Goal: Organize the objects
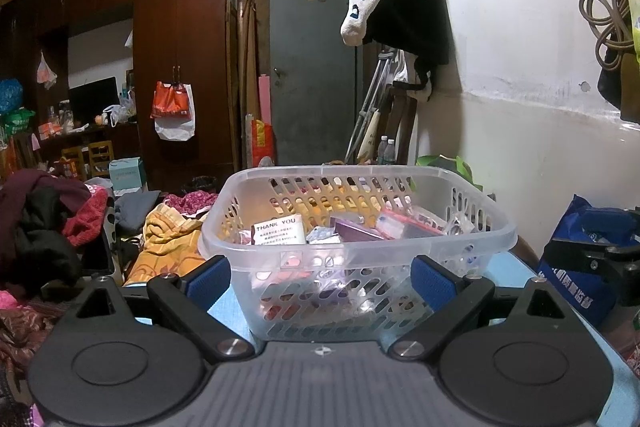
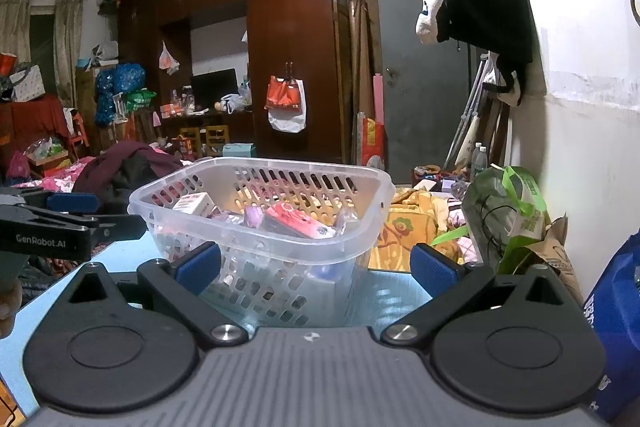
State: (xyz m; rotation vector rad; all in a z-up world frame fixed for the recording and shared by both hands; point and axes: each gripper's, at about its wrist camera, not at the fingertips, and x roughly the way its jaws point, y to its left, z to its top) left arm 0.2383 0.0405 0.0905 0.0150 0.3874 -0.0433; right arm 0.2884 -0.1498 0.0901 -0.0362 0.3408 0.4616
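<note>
A clear plastic basket (image 1: 352, 247) with slotted walls stands on a light blue table top (image 2: 384, 295). It holds a white "THANK YOU" card (image 1: 278, 229), a purple packet (image 1: 356, 231) and several small packets. The right wrist view shows the same basket (image 2: 280, 251) with a red packet (image 2: 296, 221) and a white box (image 2: 196, 203) inside. My left gripper (image 1: 322, 281) is open, its blue pads on either side of the basket's near wall. My right gripper (image 2: 316, 269) is open too, facing the basket's right half. The left gripper (image 2: 60, 223) also shows at the right view's left edge.
A blue bag (image 1: 576, 267) stands right of the basket, and a green bag (image 2: 508, 211) leans by the white wall. Piled clothes (image 1: 52, 227) and yellow fabric (image 1: 168, 247) lie on the left. A wardrobe (image 1: 184, 67) and grey door (image 1: 312, 67) stand behind.
</note>
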